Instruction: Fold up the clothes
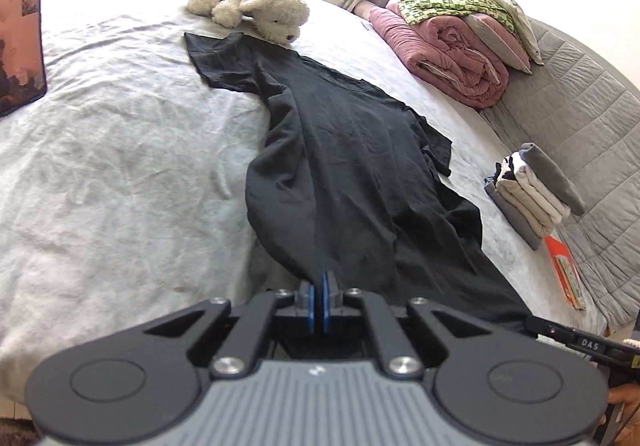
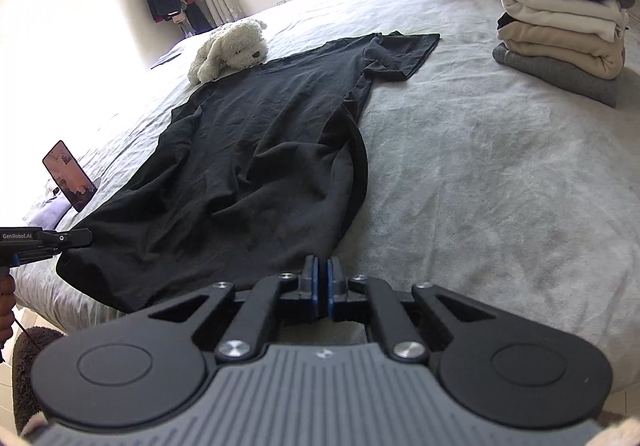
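A: Left wrist view. Report the left tool (image 1: 320, 280).

B: Its blue pads are pressed together on the near hem of the black shirt (image 1: 344, 173). Cloth rises from the bed (image 1: 120, 165) into the pinch, so the tool is closed on the shirt.

A: Position of the shirt?

B: Spread lengthwise on the pale sheet, hem toward the camera, collar at the far end. One sleeve lies flat to the far left; the other is at the right edge, partly folded under. The body is wrinkled.

A: Surroundings?

B: A plush dog (image 1: 256, 7) lies at the collar end, touching the shirt. A stack (image 1: 532, 191) of folded clothes sits to the right, apart from the shirt, with an orange booklet (image 1: 566, 270) just beside it. Rolled pink bedding (image 1: 448, 53) with a green patterned cloth on top lies beyond. A phone (image 1: 20, 41) is at the left edge. The right tool (image 1: 572, 342) enters at lower right, at the hem corner.

A: Right wrist view. The right tool (image 2: 322, 270)?

B: Pads nearly together, a thin gap showing. The hem edge reaches them, but I cannot tell whether cloth is between them.

A: And the shirt (image 2: 248, 165) here?

B: Flat on the bed (image 2: 480, 185), hem near, one sleeve stretched toward the far right. The left tool (image 2: 76, 240) is at the left hem corner, with a hand below it. The dog (image 2: 232, 49) rests at the collar; the stack (image 2: 560, 29) stands upper right; the phone (image 2: 70, 175) leans upright at left.
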`<action>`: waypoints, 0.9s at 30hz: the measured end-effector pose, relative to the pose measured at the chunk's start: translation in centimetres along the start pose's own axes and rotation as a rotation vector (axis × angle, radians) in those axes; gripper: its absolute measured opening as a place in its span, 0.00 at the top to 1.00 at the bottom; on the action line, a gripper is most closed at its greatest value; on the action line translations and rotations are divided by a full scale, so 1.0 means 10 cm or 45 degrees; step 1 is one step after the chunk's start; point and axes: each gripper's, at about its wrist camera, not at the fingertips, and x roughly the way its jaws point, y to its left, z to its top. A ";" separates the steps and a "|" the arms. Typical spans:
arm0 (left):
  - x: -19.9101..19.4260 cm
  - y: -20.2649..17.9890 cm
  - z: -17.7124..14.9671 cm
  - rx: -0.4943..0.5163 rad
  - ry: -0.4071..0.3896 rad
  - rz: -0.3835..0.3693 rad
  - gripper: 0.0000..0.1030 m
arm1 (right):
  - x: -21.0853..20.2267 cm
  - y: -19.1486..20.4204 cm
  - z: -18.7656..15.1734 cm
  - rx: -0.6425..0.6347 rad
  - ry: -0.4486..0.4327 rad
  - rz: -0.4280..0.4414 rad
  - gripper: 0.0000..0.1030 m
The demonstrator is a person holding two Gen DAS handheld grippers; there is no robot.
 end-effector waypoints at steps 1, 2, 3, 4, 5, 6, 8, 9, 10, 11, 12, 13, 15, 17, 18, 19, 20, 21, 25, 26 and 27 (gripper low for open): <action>-0.02 0.02 -0.01 -0.001 0.006 0.007 0.97 | -0.04 0.01 0.01 -0.011 -0.005 -0.006 0.95; -0.03 0.04 -0.02 -0.002 0.012 0.014 0.97 | -0.06 0.02 0.01 -0.021 0.001 -0.016 0.95; -0.05 0.06 -0.03 -0.003 0.019 0.021 0.96 | -0.07 0.02 0.02 -0.030 0.007 -0.027 0.95; -0.07 0.09 -0.03 -0.004 0.025 0.027 0.96 | -0.08 0.02 0.02 -0.039 0.014 -0.037 0.95; -0.08 0.11 -0.04 -0.005 0.031 0.034 0.96 | -0.09 0.02 0.03 -0.048 0.020 -0.047 0.95; -0.10 0.13 -0.05 -0.006 0.037 0.041 0.96 | -0.11 0.02 0.03 -0.057 0.027 -0.058 0.95; -0.13 0.17 -0.07 -0.008 0.050 0.055 0.96 | -0.07 0.04 0.04 -0.083 0.058 -0.076 0.95; -0.15 0.19 -0.08 -0.009 0.056 0.062 0.96 | -0.05 0.06 0.04 -0.096 0.075 -0.083 0.95; -0.16 0.22 -0.08 -0.010 0.062 0.069 0.96 | -0.02 0.08 0.05 -0.108 0.089 -0.089 0.95; -0.18 0.24 -0.09 -0.011 0.068 0.075 0.96 | 0.00 0.10 0.06 -0.119 0.101 -0.094 0.94; -0.20 0.26 -0.10 -0.012 0.075 0.082 0.96 | 0.01 0.12 0.06 -0.128 0.109 -0.088 0.93; -0.20 0.27 -0.11 -0.009 0.076 0.085 0.93 | 0.00 0.12 0.06 -0.123 0.107 -0.079 0.92; -0.21 0.30 -0.16 0.008 0.079 0.098 0.79 | -0.02 0.13 0.07 -0.111 0.104 -0.060 0.85; -0.23 0.32 -0.22 0.034 0.084 0.114 0.65 | -0.05 0.10 0.07 -0.092 0.095 -0.059 0.79; -0.22 0.34 -0.25 0.035 0.093 0.122 0.65 | -0.06 0.06 0.06 -0.078 0.088 -0.065 0.69; -0.21 0.37 -0.29 0.034 0.103 0.131 0.65 | -0.08 0.02 0.03 -0.061 0.082 -0.075 0.64; -0.20 0.39 -0.32 0.034 0.112 0.140 0.65 | -0.09 0.00 0.00 -0.054 0.083 -0.081 0.62; -0.20 0.43 -0.35 0.009 0.118 0.133 0.65 | -0.11 -0.01 -0.04 -0.047 0.084 -0.086 0.62; -0.18 0.58 -0.48 -0.101 0.141 0.101 0.65 | -0.15 -0.02 -0.23 -0.059 0.095 -0.100 0.62; -0.17 0.62 -0.52 -0.129 0.147 0.094 0.65 | -0.16 -0.02 -0.28 -0.067 0.097 -0.105 0.62; -0.18 0.63 -0.54 -0.148 0.142 0.085 0.65 | -0.15 0.00 -0.33 -0.080 0.097 -0.111 0.62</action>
